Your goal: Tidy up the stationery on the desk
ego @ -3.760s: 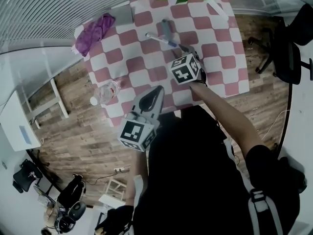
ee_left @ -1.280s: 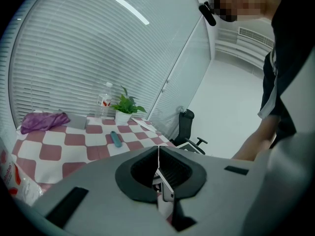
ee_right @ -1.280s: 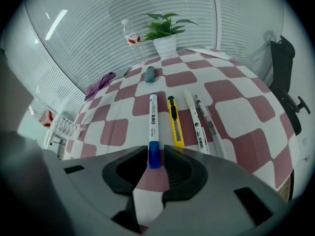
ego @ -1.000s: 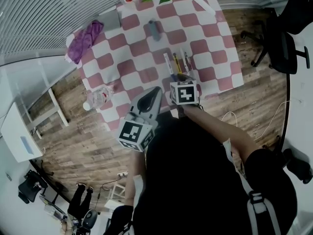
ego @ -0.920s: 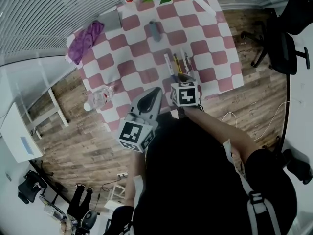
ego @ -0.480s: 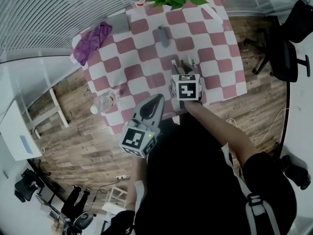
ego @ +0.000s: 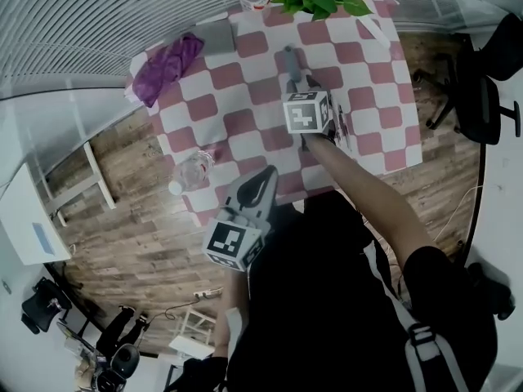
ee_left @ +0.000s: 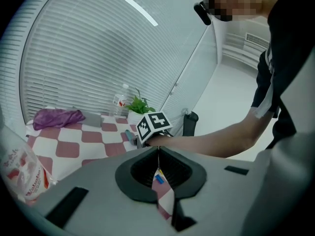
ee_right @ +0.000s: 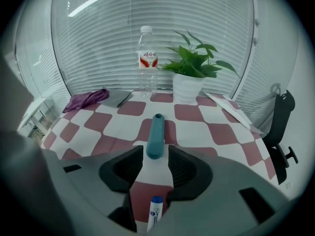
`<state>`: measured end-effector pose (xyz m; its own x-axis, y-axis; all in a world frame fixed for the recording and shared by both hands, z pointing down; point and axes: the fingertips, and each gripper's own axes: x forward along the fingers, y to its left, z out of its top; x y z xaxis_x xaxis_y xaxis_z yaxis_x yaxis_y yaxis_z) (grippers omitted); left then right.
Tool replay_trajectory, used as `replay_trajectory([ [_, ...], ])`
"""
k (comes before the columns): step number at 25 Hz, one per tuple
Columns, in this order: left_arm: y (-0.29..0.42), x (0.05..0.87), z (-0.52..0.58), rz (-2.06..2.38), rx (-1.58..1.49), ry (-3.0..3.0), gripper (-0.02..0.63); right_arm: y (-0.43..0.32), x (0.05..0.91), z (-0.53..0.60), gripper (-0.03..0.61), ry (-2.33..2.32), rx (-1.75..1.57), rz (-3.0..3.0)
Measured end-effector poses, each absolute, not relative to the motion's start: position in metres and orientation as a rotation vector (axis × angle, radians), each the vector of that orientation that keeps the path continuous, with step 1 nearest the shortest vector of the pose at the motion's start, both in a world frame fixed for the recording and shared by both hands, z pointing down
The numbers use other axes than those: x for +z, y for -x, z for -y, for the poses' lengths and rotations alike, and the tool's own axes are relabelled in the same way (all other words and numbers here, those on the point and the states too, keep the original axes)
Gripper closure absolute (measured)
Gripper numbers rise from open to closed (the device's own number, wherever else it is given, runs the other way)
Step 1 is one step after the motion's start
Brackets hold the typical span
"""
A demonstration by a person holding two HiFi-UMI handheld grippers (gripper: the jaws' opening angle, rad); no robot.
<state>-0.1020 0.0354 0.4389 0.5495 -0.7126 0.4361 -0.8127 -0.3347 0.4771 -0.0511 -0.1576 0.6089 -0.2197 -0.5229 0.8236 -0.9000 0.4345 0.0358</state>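
Observation:
A teal pen case [ee_right: 155,132] lies lengthwise on the checked tablecloth [ego: 245,96], also seen as a teal pen case [ego: 291,62] in the head view. My right gripper [ee_right: 155,157] hangs over its near end, and its jaws have just been opening. They stand open, with the case's end between the tips and untouched. A blue-capped pen [ee_right: 154,213] lies on the cloth under that gripper. More pens [ego: 341,126] lie just right of the right gripper [ego: 297,86]. My left gripper [ego: 265,175] waits at the table's near edge. The left gripper [ee_left: 158,154] is shut and empty.
At the table's far side stand a water bottle [ee_right: 146,58] and a potted plant [ee_right: 189,75]. A purple cloth [ego: 167,62] and a grey notebook [ego: 216,35] lie far left. A crumpled bottle [ego: 189,170] rests near the left edge. An office chair [ego: 482,88] stands right.
My right gripper has moved from the pens at the near edge across the table to the teal case and has opened wider. The left gripper has shifted slightly.

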Motion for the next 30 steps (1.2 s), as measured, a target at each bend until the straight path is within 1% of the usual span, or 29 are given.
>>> replay_trajectory([
  [8, 0.126, 0.441, -0.028, 1.234, 0.190, -2.108, 0.580, 0.058, 0.635, 0.168, 0.399, -1.198, 0.563, 1.805],
  [9, 0.127, 0.441, -0.027, 1.234, 0.189, -2.109, 0.580, 0.057, 0.636, 0.169, 0.409, -1.202, 0.558, 1.798],
  [10, 0.128, 0.442, -0.027, 1.234, 0.189, -2.110, 0.580, 0.057, 0.637, 0.170, 0.432, -1.205, 0.554, 1.795],
  [13, 0.131, 0.444, -0.028, 1.241, 0.197, -2.105, 0.580, 0.058, 0.636, 0.168, 0.436, -1.199, 0.557, 1.799],
  [20, 0.117, 0.438, -0.028, 1.243, 0.189, -2.124, 0.580, 0.062, 0.623, 0.153, 0.437, -1.150, 0.548, 1.864],
  [30, 0.094, 0.445, -0.031, 1.270, 0.194, -2.092, 0.580, 0.049, 0.600, 0.083, 0.437, -1.128, 0.657, 1.928],
])
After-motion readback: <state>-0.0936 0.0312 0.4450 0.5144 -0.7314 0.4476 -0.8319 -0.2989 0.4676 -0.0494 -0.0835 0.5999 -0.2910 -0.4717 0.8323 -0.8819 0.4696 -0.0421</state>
